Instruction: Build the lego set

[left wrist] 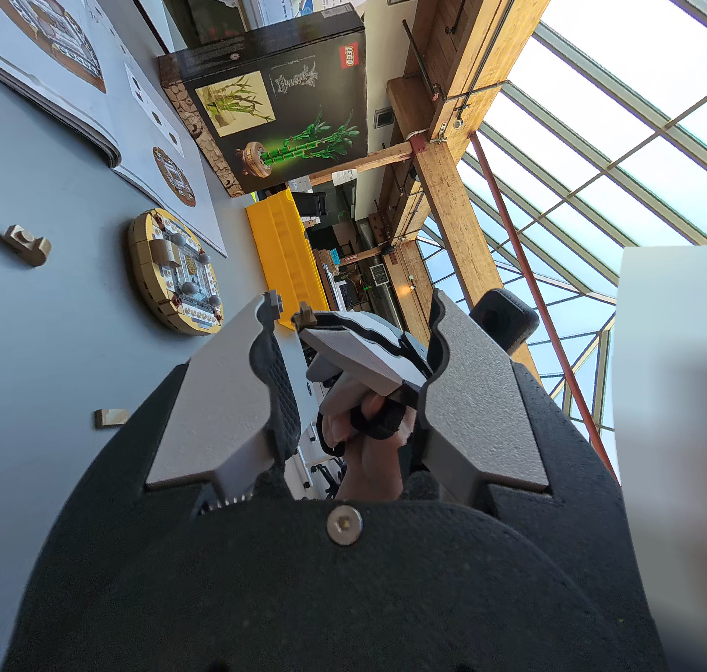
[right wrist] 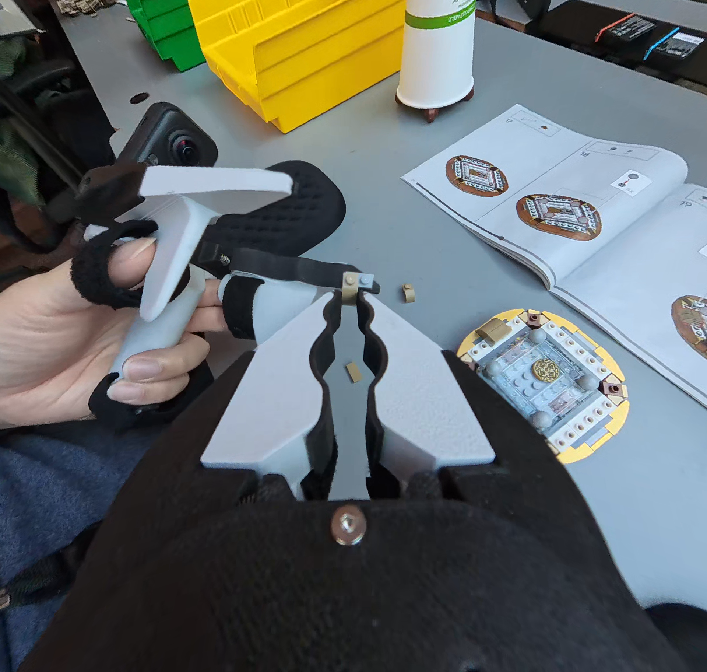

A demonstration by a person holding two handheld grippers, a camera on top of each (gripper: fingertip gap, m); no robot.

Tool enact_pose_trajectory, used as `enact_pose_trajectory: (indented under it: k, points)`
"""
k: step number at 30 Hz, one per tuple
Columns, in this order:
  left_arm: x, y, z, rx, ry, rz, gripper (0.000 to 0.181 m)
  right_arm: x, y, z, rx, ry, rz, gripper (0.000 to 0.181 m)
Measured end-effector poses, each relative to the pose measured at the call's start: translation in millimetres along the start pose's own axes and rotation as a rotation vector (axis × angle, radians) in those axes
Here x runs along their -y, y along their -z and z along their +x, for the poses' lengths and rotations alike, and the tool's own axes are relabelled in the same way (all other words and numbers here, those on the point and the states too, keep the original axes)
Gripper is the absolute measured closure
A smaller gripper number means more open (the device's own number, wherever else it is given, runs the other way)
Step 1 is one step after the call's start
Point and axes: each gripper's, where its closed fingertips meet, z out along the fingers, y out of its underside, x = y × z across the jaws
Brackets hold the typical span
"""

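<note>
My right gripper [right wrist: 349, 297] is shut on a small tan lego piece [right wrist: 349, 293] and holds it up over the grey table. A small grey plate [right wrist: 363, 279] sits at the top of that piece, against the tip of one of the left gripper's fingers [right wrist: 306, 267]. My left gripper [left wrist: 352, 297] is wide open; the grey plate [left wrist: 274, 302] shows at its left fingertip, with the tan piece [left wrist: 306, 315] and the right gripper [left wrist: 304, 324] between its jaws. The round tan and white base build [right wrist: 543, 385] lies on the table to the right and also shows in the left wrist view [left wrist: 174, 271].
Loose tan pieces [right wrist: 408, 293] [right wrist: 352, 370] [left wrist: 26, 244] lie on the table. An open instruction booklet [right wrist: 574, 213] is at the right, yellow bin [right wrist: 298, 41] and green bin [right wrist: 160, 3] behind, an upturned white cup [right wrist: 438, 37], and the black set box [left wrist: 275, 98]. The left tips stand about 30 cm off the upturned white cup [right wrist: 438, 37].
</note>
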Motion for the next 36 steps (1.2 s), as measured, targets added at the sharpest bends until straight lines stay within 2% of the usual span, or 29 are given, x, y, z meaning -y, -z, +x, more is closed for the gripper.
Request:
enact_pose_trajectory:
  k: [1, 5, 17, 36]
  points:
    - [0, 0, 0, 0.001, -0.005, 0.000, 0.101, -1, -1, 0, 0.004, -0.015, -0.015, 0.175]
    - [3, 2, 3, 0.001, -0.029, 0.011, 0.100, -3, -5, -4, 0.026, -0.065, -0.051, 0.175]
    - [3, 1, 1, 0.002, -0.031, 0.013, 0.099, 3, -6, -1, -0.025, -0.029, -0.078, 0.175]
    - [-5, 0, -7, 0.025, -0.026, -0.004, 0.100, -10, -12, 2, -0.076, -0.027, -0.171, 0.174]
